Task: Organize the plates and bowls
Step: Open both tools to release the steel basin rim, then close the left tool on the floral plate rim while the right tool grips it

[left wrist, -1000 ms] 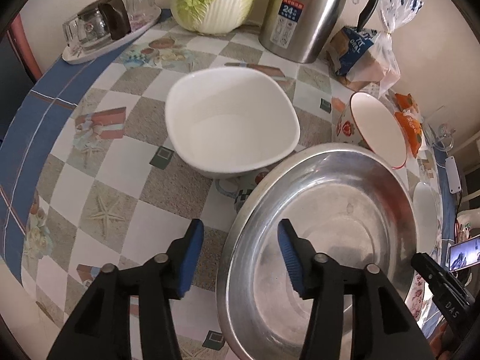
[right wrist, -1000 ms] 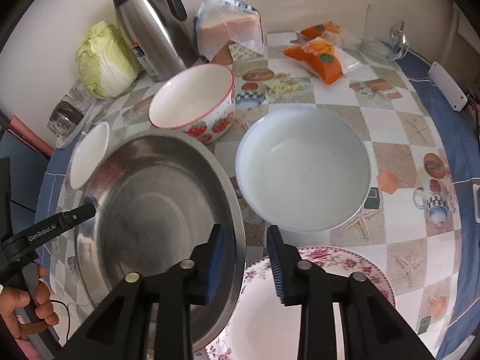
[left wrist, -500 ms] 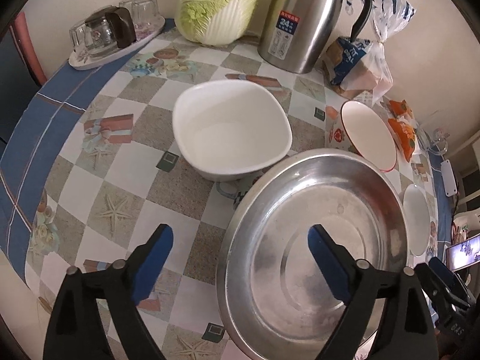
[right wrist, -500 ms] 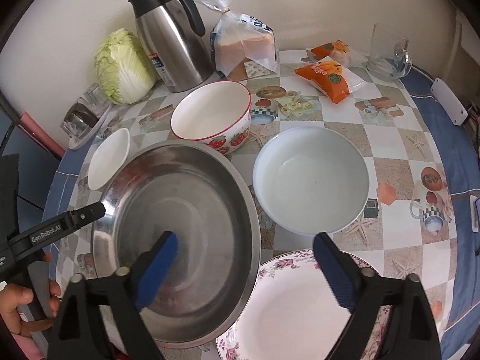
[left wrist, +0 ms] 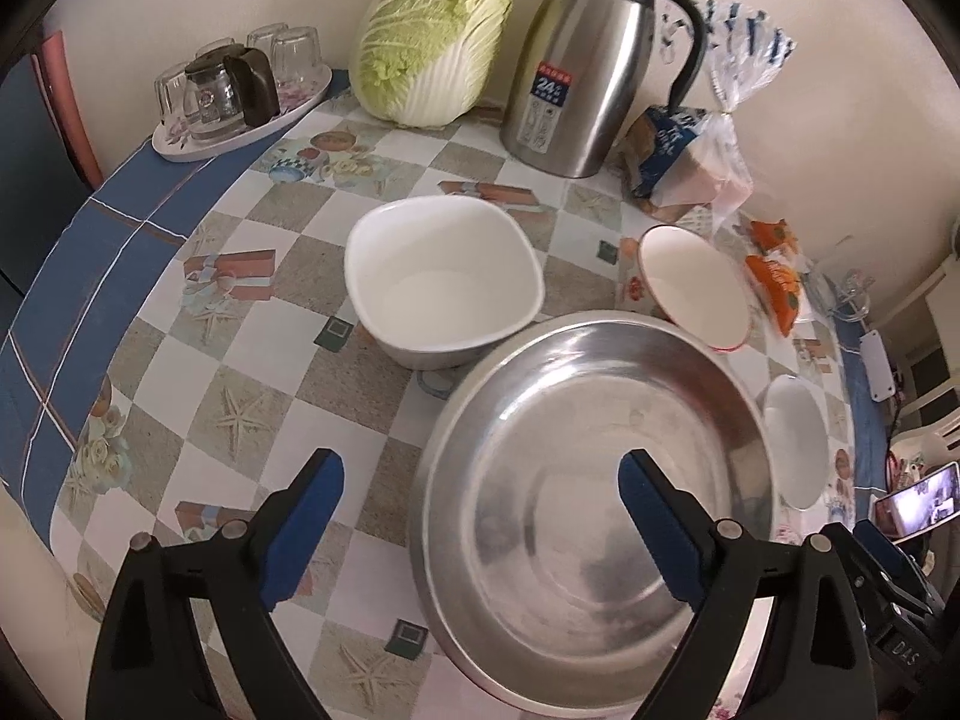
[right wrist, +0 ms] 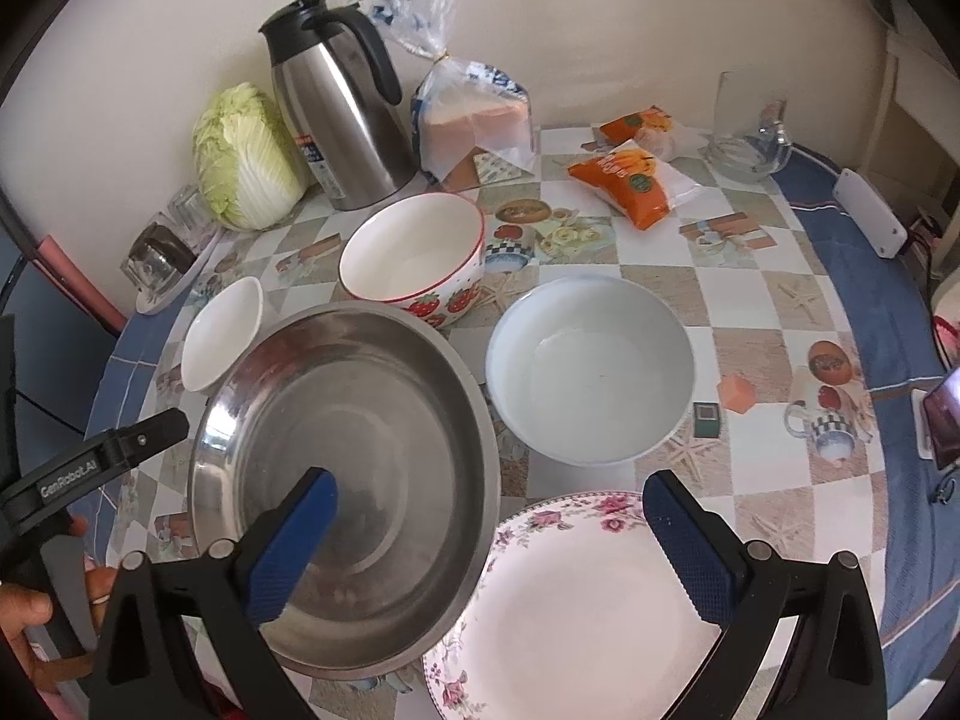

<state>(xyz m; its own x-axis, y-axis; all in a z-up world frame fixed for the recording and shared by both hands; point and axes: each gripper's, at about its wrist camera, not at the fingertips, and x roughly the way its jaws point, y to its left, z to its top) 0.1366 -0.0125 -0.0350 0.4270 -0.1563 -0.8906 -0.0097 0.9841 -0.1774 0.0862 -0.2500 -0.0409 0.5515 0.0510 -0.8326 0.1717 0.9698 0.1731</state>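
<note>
Left to right on the round tiled-pattern tablecloth table [right wrist: 750,294]: small white porcelain bowl [right wrist: 222,341] at far left, then the big stainless steel basin [right wrist: 354,474], which touches or slightly overlaps the strawberry-print red-rimmed bowl [right wrist: 414,258] behind it, then the pale blue-white round bowl [right wrist: 591,369], with the floral-rimmed white dinner plate [right wrist: 576,606] nearest me on the right. My left gripper [left wrist: 480,516] has its jaws spread wide, holding nothing, straddling the basin's near-left rim, with one blue pad [left wrist: 306,516] over the tablecloth and the other over the basin's interior. My right gripper [right wrist: 489,546] is likewise wide open and empty, one pad over the basin, the other over the plate. From the left camera the basin's right edge appears to sit over the plate rim, but I can't confirm contact. Nothing is stacked yet, I'd say. Risks: the basin is thin, slick metal, so pinching one rim could let it swing or slip and knock the strawberry bowl or the white bowl just beside it. If it does rest on the plate, pulling the plate out first would tip it. Steel thermos jug [right wrist: 336,120] and bagged bread [right wrist: 474,114] crowd the back, so there's little room to shove things rearward.
</note>
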